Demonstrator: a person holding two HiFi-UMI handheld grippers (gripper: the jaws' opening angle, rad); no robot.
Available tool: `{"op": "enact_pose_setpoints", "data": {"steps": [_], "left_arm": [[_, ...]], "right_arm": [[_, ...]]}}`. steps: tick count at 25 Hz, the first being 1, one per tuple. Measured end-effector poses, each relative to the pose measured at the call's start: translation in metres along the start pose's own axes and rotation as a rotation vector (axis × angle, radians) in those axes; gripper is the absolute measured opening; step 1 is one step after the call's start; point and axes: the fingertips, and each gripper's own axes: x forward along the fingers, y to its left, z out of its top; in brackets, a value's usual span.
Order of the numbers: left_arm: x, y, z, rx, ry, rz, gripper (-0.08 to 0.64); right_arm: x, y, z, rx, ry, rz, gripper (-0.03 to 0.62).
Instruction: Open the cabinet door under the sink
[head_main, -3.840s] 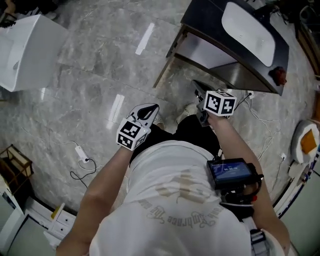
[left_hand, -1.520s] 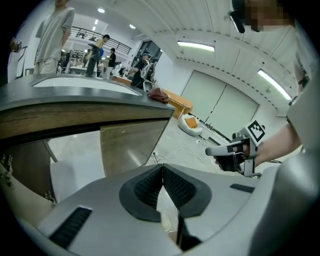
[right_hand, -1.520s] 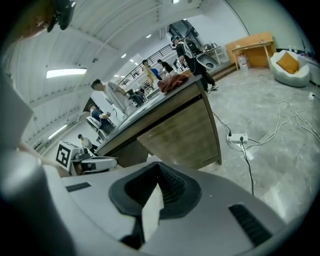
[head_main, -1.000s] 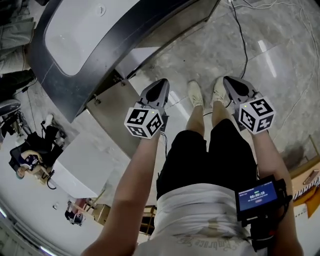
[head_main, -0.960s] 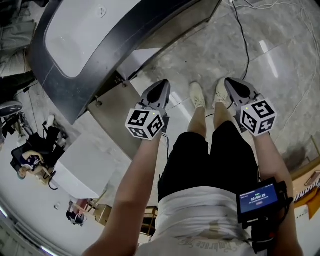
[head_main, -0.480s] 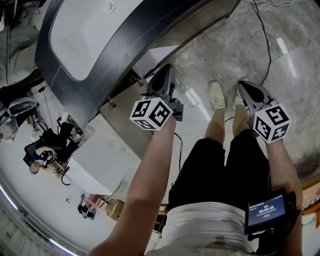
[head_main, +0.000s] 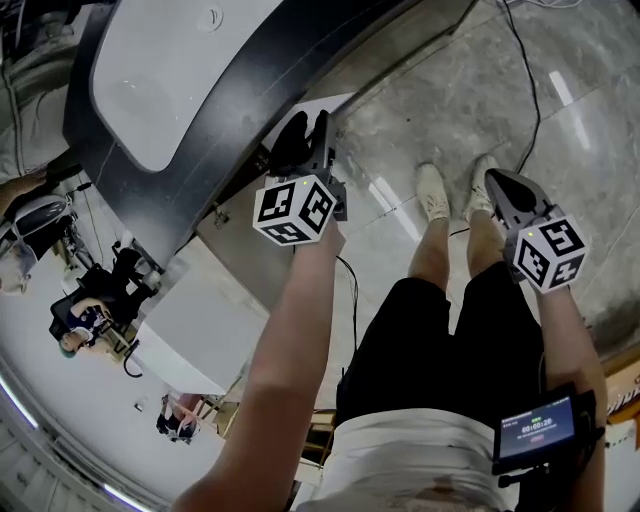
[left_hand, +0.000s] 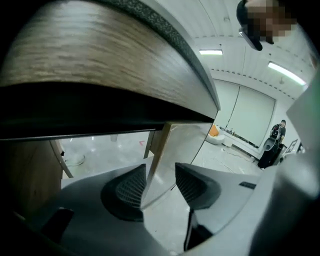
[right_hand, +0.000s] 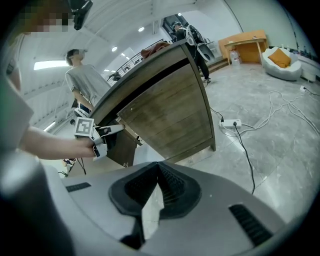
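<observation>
The sink cabinet (head_main: 200, 150) has a dark top and a white basin (head_main: 170, 70); in the right gripper view its wooden front (right_hand: 170, 115) shows. Its door (head_main: 240, 255) stands swung out under the counter. My left gripper (head_main: 300, 140) reaches under the counter rim to that door. In the left gripper view the door's thin edge (left_hand: 172, 145) runs between the jaws of the left gripper (left_hand: 160, 172), which are opening, with a gap showing beside the right pad (left_hand: 192, 182). My right gripper (head_main: 500, 185) hangs by my right leg, shut and empty (right_hand: 159, 186).
Black and white cables and a power strip (right_hand: 230, 122) lie on the marble floor right of the cabinet. A person (right_hand: 85, 80) stands behind it. A white box (head_main: 190, 330) sits left of the door. My feet (head_main: 432, 192) stand close to the cabinet.
My left gripper has pushed forward and a little down, under the counter rim to the door's edge, and its jaws have parted. The right gripper has sunk slightly beside my leg.
</observation>
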Motion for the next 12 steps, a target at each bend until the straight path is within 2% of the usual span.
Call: {"op": "enact_pose_setpoints", "data": {"steps": [1, 4, 8, 12], "left_arm": [[0.002, 0.003, -0.001, 0.001, 0.008, 0.005, 0.188], [0.009, 0.008, 0.001, 0.013, -0.002, 0.019, 0.255], [0.012, 0.003, 0.014, 0.041, -0.054, -0.017, 0.268], [0.017, -0.011, 0.023, 0.077, -0.065, -0.073, 0.267]], "right_arm": [[-0.001, -0.002, -0.001, 0.005, 0.002, -0.007, 0.014], [-0.003, -0.01, -0.002, 0.019, 0.006, -0.029, 0.014], [-0.005, -0.012, -0.004, 0.041, 0.001, -0.061, 0.014], [-0.013, -0.005, -0.007, 0.056, 0.0, -0.088, 0.014]]}}
